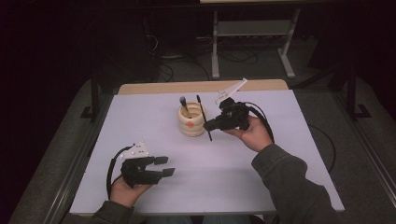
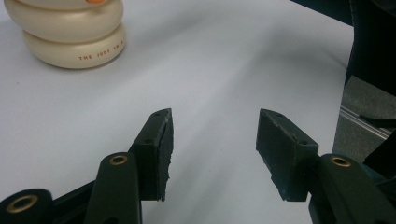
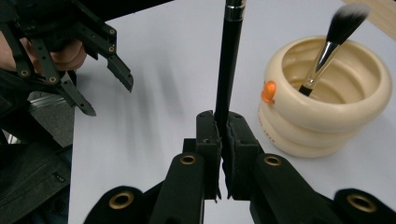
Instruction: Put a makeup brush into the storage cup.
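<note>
The right gripper [image 1: 214, 124] is raised above the table [image 1: 261, 177], just to the right of the cup [image 1: 192, 120], and its fingers [image 3: 209, 140] are clamped on the black handle of a brush [image 1: 203, 116]. In the high view this brush stands nearly upright, a little tilted, beside the cup's right edge; its upper end rises above the rim and its lower end hangs below the fingers. Whether it touches the cup cannot be told. In the right gripper view the handle [image 3: 229, 60] runs up from between the pressed fingers and out of the top of the picture.

The cup is cream-coloured and ribbed, with a small orange knob on its side [image 3: 269, 91], and stands on the table near the middle of the far half. A second brush [image 3: 327, 49], with a metal collar and dark bristles tipped in white, leans inside it, bristles up.

The left gripper [image 1: 162, 166] is low over the near left part of the table, well apart from the cup. Its fingers [image 2: 159, 149] stand apart with nothing between them, only bare table below. The cup's base [image 2: 74, 46], bearing small printed letters, shows at the upper left of the left gripper view.
</note>
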